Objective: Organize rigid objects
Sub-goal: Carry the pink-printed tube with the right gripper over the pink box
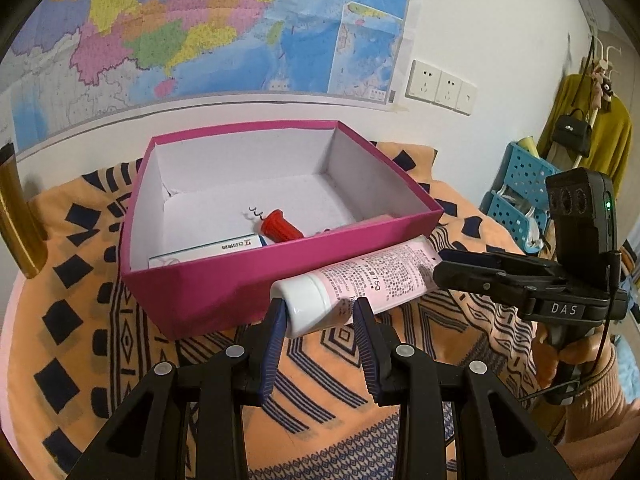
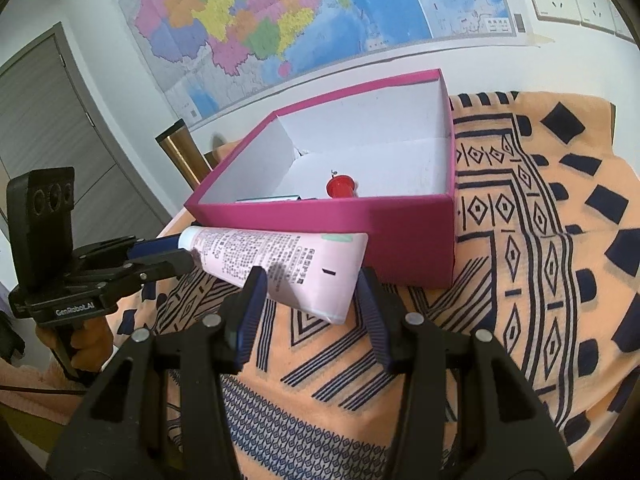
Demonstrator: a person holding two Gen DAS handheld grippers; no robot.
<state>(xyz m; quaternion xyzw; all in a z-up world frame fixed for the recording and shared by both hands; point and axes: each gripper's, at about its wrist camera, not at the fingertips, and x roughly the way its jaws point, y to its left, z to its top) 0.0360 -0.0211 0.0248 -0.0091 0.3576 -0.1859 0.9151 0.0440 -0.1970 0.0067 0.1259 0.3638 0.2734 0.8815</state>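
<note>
A pink tube with a white cap (image 1: 360,280) lies against the front wall of a magenta box (image 1: 224,292) on the patterned cloth. My left gripper (image 1: 318,312) has its jaws around the cap end, touching it on both sides. My right gripper (image 2: 308,286) has its jaws around the flat crimped end of the tube (image 2: 280,264); small gaps show beside the tube. The right gripper also shows in the left wrist view (image 1: 436,270), and the left gripper in the right wrist view (image 2: 184,256). Inside the box lie a red-handled corkscrew (image 1: 280,228) and a white carton (image 1: 208,250).
The box (image 2: 400,236) sits on an orange and navy patterned cloth (image 2: 540,240) over a round table. A gold cylinder (image 1: 16,220) stands at the left. A map hangs on the wall (image 1: 180,32). A blue perforated rack (image 1: 524,188) stands at the right.
</note>
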